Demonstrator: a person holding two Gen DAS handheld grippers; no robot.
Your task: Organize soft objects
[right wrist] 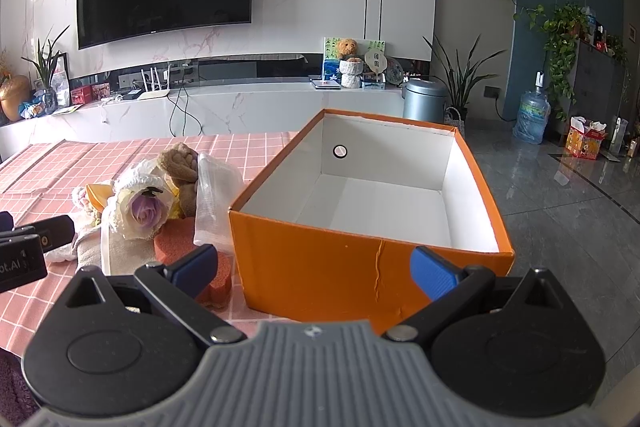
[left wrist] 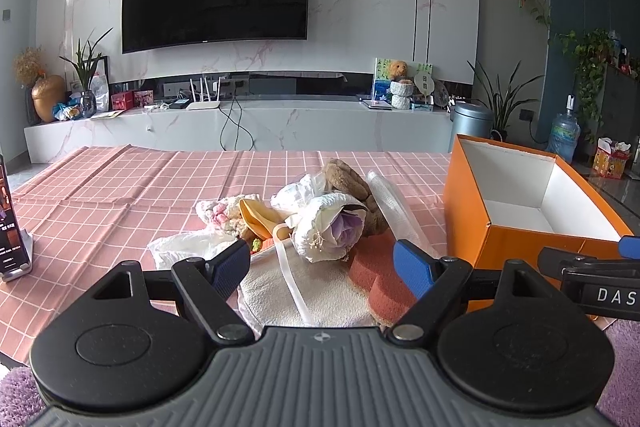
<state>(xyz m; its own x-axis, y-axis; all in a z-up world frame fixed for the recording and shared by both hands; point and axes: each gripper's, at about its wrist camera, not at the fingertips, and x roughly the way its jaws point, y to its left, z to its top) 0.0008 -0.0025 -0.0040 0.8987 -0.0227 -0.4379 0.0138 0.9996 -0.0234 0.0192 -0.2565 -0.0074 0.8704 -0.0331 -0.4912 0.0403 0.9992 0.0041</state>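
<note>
Your pile of soft things, a purple fabric flower (left wrist: 342, 229), brown plush bear (left wrist: 348, 183), cream cloth (left wrist: 316, 291) and terracotta sponge (left wrist: 380, 277), lies just left of the open, empty orange box (right wrist: 320, 271).

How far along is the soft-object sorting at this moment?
Nothing looks done: the orange box shows only bare white inside. Nothing is in hand; left gripper and right gripper are both open. Left: the whole pile, including purple flower, brown plush and pink sponge.
</note>
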